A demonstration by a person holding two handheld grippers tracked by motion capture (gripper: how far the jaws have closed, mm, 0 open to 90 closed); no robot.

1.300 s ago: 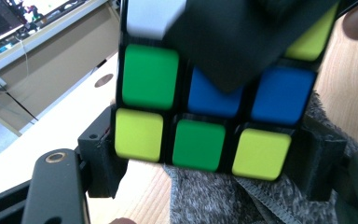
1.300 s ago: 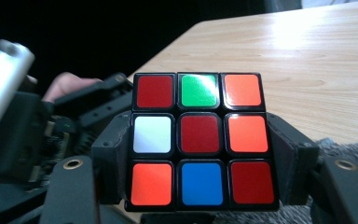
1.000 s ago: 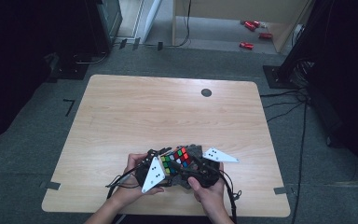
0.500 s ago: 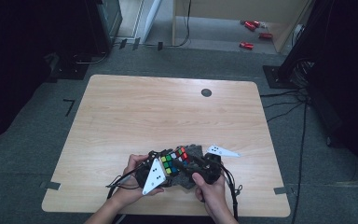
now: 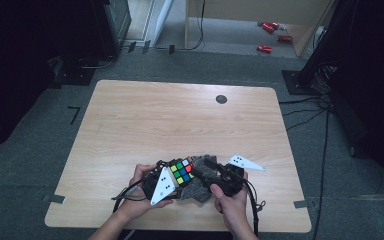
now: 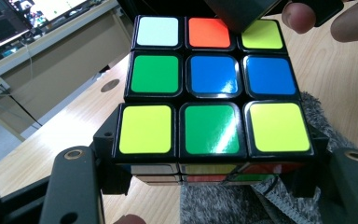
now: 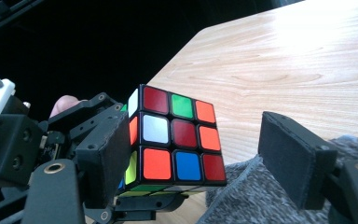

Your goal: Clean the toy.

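Cube [image 6: 212, 88]: I see the left gripper [image 5: 167, 181] clamped on its bottom layer.
Right gripper [image 7: 205, 163]: released, just opening, one pad apart.
Advice: I square both pads before twisting.

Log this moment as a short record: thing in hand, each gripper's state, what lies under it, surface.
thing: multicoloured puzzle cube
left gripper: clamped on the cube's lower layer
right gripper: open; jaws either side of the cube, right pad clear of it
underneath: grey knitted cloth, cube above it
surface: light wooden table
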